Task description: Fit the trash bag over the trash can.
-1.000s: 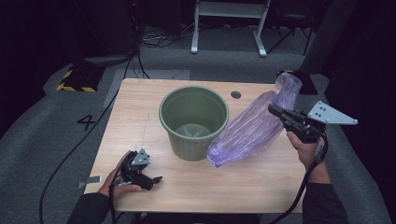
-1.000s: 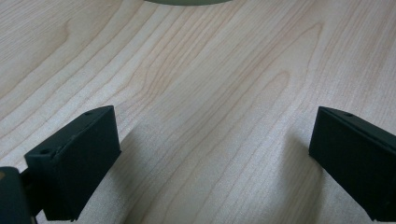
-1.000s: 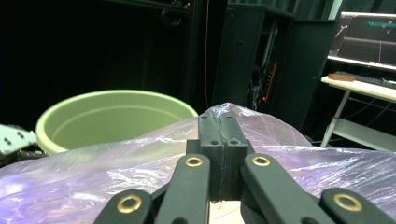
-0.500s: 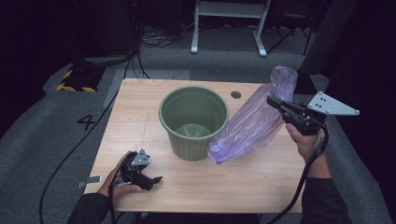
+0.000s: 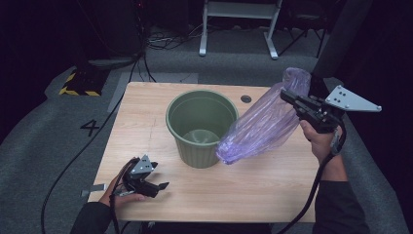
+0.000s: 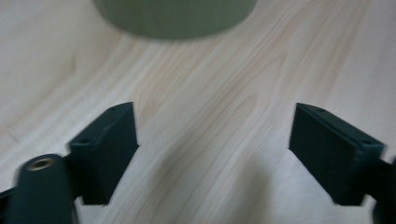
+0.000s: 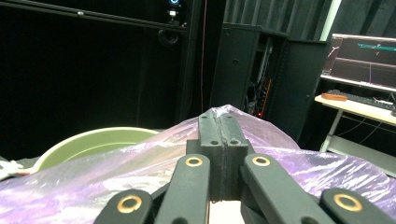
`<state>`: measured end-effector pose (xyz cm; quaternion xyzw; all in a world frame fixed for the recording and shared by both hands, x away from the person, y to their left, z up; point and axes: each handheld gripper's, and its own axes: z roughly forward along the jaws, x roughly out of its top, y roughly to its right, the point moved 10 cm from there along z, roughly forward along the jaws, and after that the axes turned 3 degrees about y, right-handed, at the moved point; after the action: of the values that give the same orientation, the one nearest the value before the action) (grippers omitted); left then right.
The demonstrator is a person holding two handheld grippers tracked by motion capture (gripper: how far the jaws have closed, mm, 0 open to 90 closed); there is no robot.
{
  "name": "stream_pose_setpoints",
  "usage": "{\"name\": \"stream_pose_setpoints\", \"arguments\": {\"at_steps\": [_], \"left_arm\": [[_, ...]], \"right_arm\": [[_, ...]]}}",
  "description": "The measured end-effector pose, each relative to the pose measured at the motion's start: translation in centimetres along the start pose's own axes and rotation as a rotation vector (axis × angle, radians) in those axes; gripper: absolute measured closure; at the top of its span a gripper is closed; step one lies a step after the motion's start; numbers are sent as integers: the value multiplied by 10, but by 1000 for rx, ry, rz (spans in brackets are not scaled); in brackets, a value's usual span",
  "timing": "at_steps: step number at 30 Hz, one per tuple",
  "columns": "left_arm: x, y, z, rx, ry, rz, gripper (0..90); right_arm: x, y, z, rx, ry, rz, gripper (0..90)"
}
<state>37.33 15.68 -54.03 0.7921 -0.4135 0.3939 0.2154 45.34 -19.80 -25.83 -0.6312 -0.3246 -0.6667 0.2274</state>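
A green plastic bucket (image 5: pixel 202 124) stands upright in the middle of the wooden table (image 5: pixel 141 112). A translucent purple bag (image 5: pixel 263 126) slants from the tabletop beside the bucket up to the right. My right gripper (image 5: pixel 286 95) is shut on the bag's upper end and holds it above the table's right edge. In the right gripper view the closed right gripper (image 7: pixel 218 122) pinches the bag (image 7: pixel 299 156), with the bucket rim (image 7: pixel 93 139) beyond. My left gripper (image 5: pixel 158 179) rests near the table's front left. The left gripper (image 6: pixel 215 154) is open over bare wood, and its jaws have just been closing a little.
A small round hole (image 5: pixel 246 99) sits in the table behind the bucket. On the grey floor are a painted "4" (image 5: pixel 91 127), a yellow-black striped block (image 5: pixel 79 84), cables and a white metal stand (image 5: pixel 236 29). Dark racks fill the background.
My right gripper has risen with the bag's top end, so the bag slants more steeply. The left hand has stayed where it was.
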Motion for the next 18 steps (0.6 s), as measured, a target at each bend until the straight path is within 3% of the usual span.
{"name": "stream_pose_setpoints", "arguments": {"at_steps": [4,12,18], "left_arm": [[24,3,-18,17,83,15,171],[58,10,-42,61,176,65,160],[89,15,-62,57,278,87,160]], "right_arm": [[2,3,6,-16,-7,0,900],[1,11,19,-47,-15,18,900],[1,16,32,-59,-36,18,900]]}}
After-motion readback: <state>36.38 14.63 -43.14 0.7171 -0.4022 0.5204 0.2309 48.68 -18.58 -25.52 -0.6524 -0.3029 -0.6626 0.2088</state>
